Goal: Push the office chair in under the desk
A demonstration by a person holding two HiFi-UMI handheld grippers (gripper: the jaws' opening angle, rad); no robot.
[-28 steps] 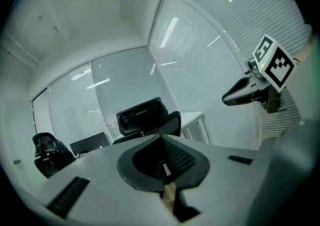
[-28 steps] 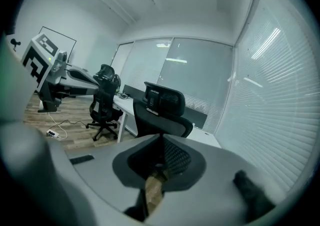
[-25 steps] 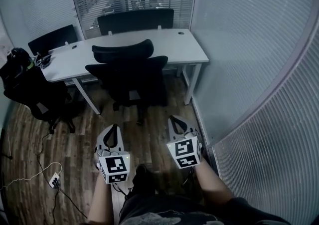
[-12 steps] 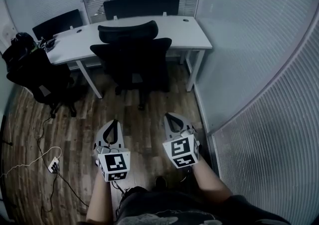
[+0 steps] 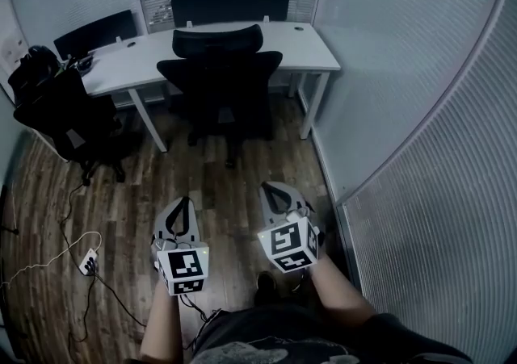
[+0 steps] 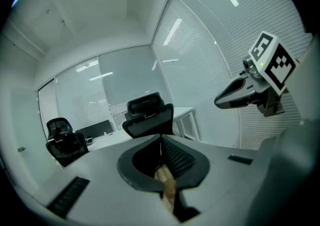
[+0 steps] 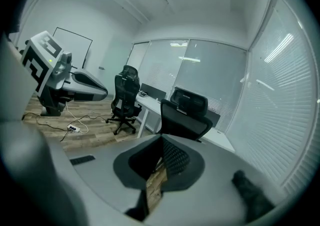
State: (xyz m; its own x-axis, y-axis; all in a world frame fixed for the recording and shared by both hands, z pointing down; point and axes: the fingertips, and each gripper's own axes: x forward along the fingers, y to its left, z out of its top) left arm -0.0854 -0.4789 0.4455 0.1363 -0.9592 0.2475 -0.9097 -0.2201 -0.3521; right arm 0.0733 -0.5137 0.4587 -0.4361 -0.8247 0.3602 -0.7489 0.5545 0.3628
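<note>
The black office chair (image 5: 220, 72) stands in front of the white desk (image 5: 311, 49), its back toward me and its seat partly under the desk top. My left gripper (image 5: 182, 202) and right gripper (image 5: 271, 190) are held side by side low in the head view, well short of the chair, over the wood floor. Both are shut with nothing between the jaws. The left gripper view looks along its closed jaws (image 6: 161, 138) at the chair (image 6: 148, 118), with the right gripper (image 6: 245, 93) off to the side. From the right gripper (image 7: 161, 140), the chair (image 7: 187, 116) is straight ahead.
A second black chair (image 5: 60, 116) stands at the left by the desk's other end. A power strip (image 5: 87, 261) and cables lie on the floor at the left. Glass walls with blinds (image 5: 420, 112) close the room on the right and behind the desk.
The desk and chair have slid higher in the head view. Both grippers stay shut and side by side, and the chair keeps its place at the desk.
</note>
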